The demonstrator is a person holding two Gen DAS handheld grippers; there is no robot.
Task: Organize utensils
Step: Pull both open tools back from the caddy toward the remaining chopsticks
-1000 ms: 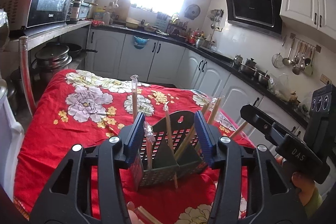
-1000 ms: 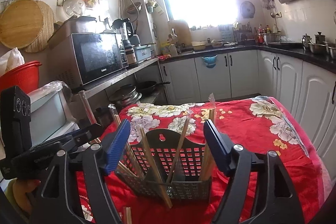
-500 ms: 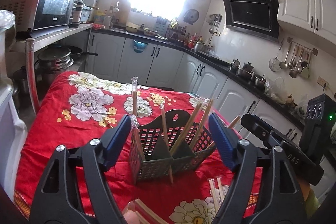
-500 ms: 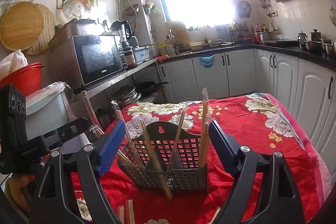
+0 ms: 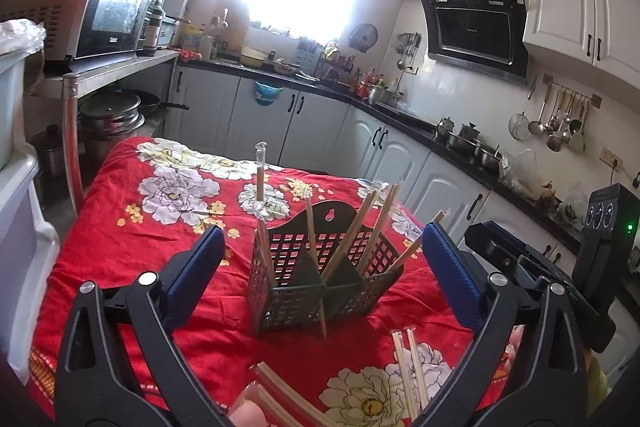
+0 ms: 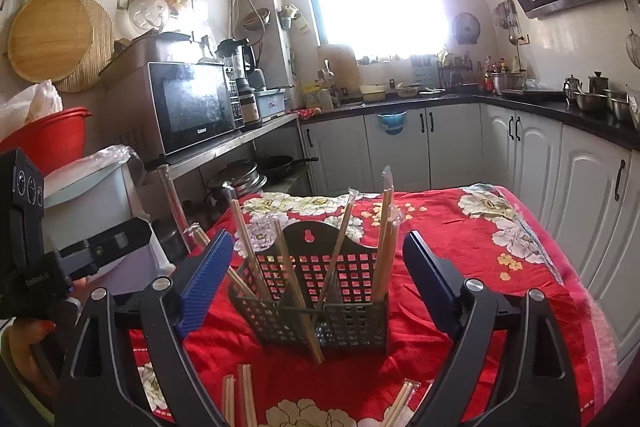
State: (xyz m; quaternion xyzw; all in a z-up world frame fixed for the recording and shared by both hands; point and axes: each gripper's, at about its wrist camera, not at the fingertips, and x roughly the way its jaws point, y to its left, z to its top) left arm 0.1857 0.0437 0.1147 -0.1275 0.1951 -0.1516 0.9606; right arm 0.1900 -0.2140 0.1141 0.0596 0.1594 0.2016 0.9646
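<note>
A black lattice utensil basket [image 5: 320, 279] [image 6: 320, 307] stands upright on the red floral tablecloth [image 5: 132, 235] [image 6: 472, 239]. Several wooden chopsticks [image 5: 360, 231] [image 6: 382, 239] lean in its compartments, some in clear wrappers. My left gripper [image 5: 322, 267] is open and its jaws are still opening; the basket sits ahead between the blue pads [image 5: 196, 267], untouched. My right gripper [image 6: 320, 281] is open too, jaws also opening, pads [image 6: 430, 283] apart from the basket. Loose chopsticks [image 5: 408, 367] [image 6: 240, 395] lie on the cloth in front.
The other gripper shows in each view's edge: right one [image 5: 520, 267], left one [image 6: 80, 255]. A microwave [image 6: 192, 111] sits on a steel shelf, pots [image 5: 112, 115] beneath. White bins [image 6: 92, 187] stand left of the table; white cabinets [image 6: 580, 195] run beyond.
Both grippers have backed away from the basket while their jaws spread. The left pads, close against the basket's sides before, now stand wide of it. More loose chopsticks show in front.
</note>
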